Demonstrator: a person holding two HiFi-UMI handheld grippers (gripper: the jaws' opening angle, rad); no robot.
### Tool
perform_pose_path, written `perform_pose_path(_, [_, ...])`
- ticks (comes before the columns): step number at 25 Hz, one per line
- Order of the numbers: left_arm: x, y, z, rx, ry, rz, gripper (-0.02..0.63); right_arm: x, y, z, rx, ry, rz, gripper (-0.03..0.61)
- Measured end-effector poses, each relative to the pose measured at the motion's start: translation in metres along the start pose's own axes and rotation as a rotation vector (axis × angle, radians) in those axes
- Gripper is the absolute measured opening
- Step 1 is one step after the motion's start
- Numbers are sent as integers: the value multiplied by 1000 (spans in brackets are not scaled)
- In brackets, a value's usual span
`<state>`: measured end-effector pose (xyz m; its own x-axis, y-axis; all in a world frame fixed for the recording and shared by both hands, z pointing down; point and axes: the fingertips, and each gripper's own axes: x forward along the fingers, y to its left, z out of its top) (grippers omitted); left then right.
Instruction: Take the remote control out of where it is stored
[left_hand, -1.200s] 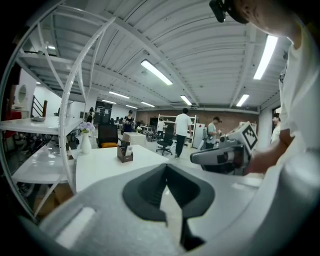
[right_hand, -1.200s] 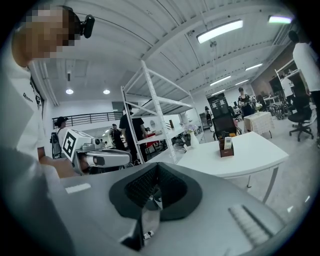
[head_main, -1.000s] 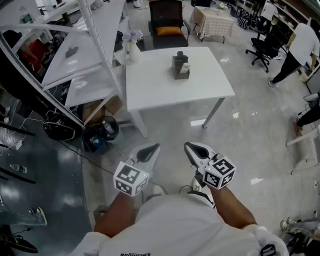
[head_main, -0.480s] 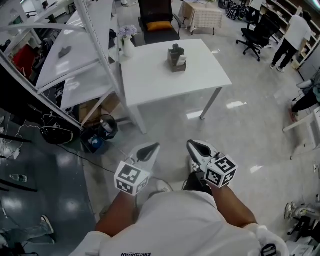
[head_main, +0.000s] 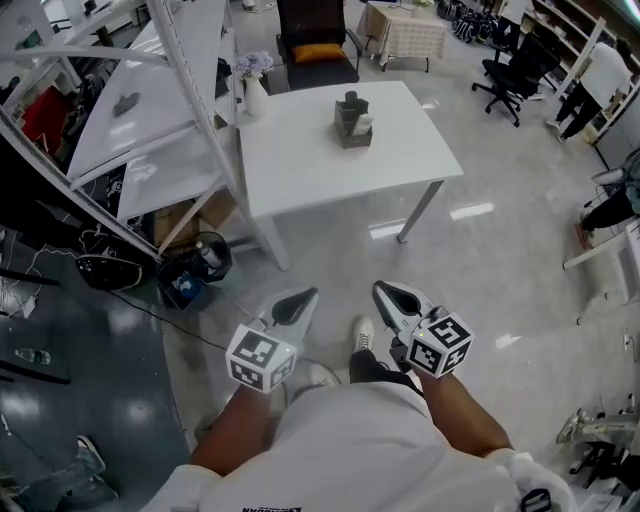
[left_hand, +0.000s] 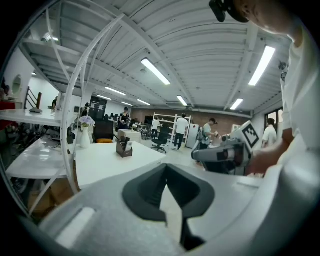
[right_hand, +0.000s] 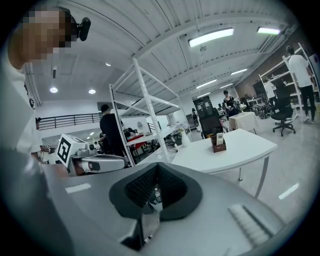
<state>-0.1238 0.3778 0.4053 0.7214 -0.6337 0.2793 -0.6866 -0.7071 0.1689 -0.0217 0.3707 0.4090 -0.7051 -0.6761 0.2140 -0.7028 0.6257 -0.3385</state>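
A dark organiser box (head_main: 351, 121) stands on the white table (head_main: 300, 160) ahead, with a white remote control (head_main: 366, 124) upright in it. The box (right_hand: 218, 144) and remote (right_hand: 219, 138) also show in the right gripper view, and the box (left_hand: 123, 148) shows small in the left gripper view. My left gripper (head_main: 299, 299) and right gripper (head_main: 386, 293) are held side by side in front of my body, over the floor and well short of the table. Both are shut with nothing in them. Each gripper view shows its own jaws closed together.
A white vase with flowers (head_main: 250, 84) stands at the table's far left corner. A white metal rack (head_main: 190, 90) runs along the left, with a black bin (head_main: 205, 258) at its foot. Behind the table is a black chair with an orange cushion (head_main: 318, 45). People stand at the far right.
The person has stepped slightly toward the table, and a shoe now shows between the grippers. Both grippers stay shut and hold the same pose.
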Motion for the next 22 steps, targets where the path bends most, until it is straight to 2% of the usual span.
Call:
perform_pose_path(3, [9,8,6,-14,-10,16,2,8,-9,6,4,-7,10,6])
perform_pose_path(8, [31,21,13,7,7,37,2,20,-32,15,-20,-3,18,6])
perform_pose_path(22, [126,47,61,49,21,54,2,51,-131,73,-17,-41,43,6])
